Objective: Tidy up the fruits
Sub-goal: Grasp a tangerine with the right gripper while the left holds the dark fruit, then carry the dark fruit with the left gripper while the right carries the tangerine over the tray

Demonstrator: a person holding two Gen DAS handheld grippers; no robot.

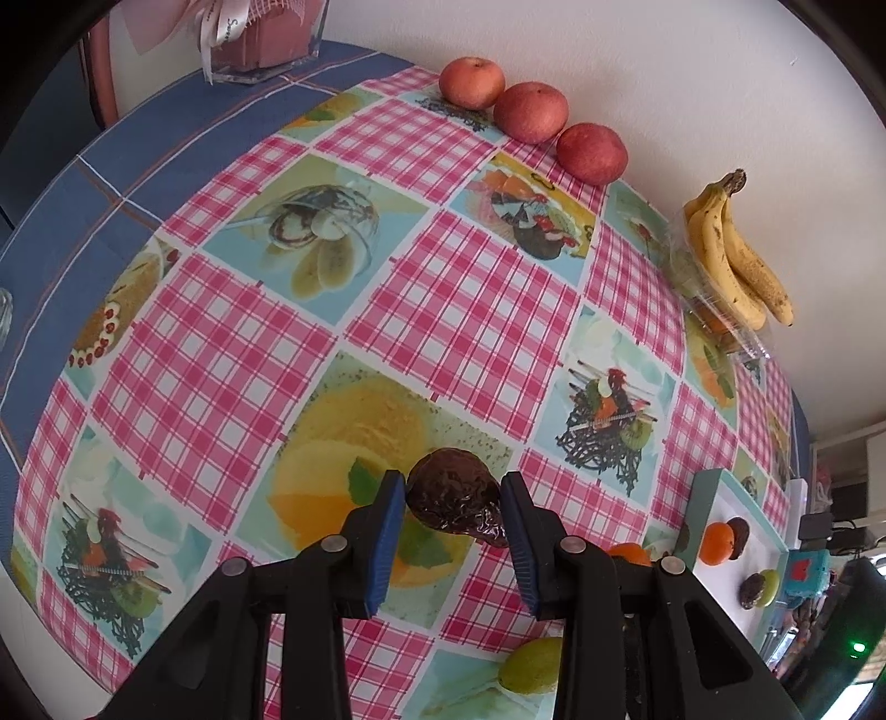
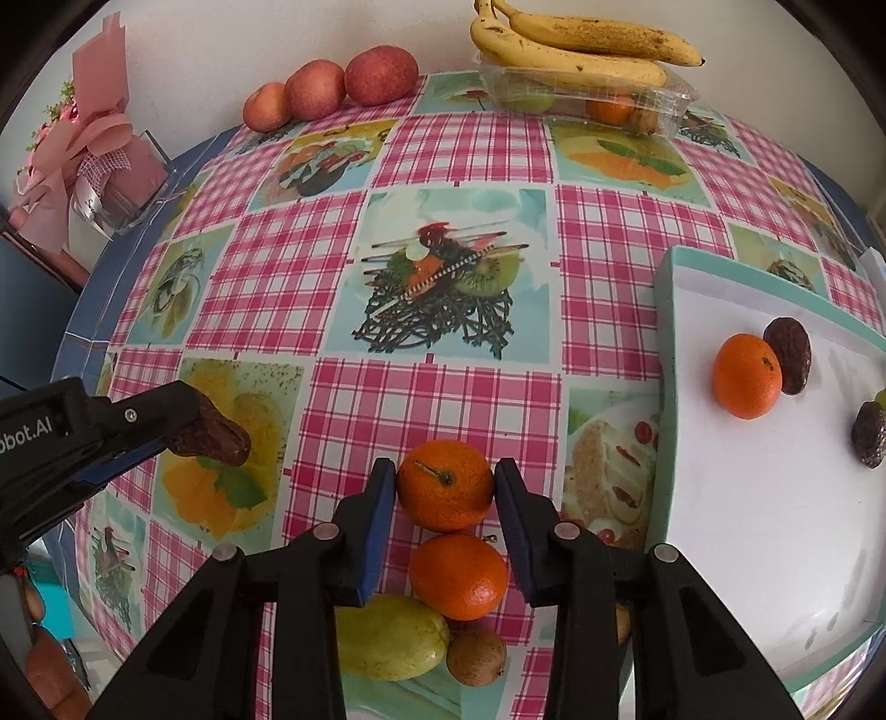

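Tangerine [image 2: 446,483], on the checked tablecloth [image 2: 443,288] just beside the white tray [image 2: 720,498], pinched at its widest sides by the right gripper [image 2: 446,487], probably light, soft-skinned and bruisable; left gripper [image 1: 454,498] clamps a wrinkled dark fruit [image 1: 451,495].

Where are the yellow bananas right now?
In the right wrist view, the bananas lie at the top, against the wall, on a clear plastic box, right of the three apples.
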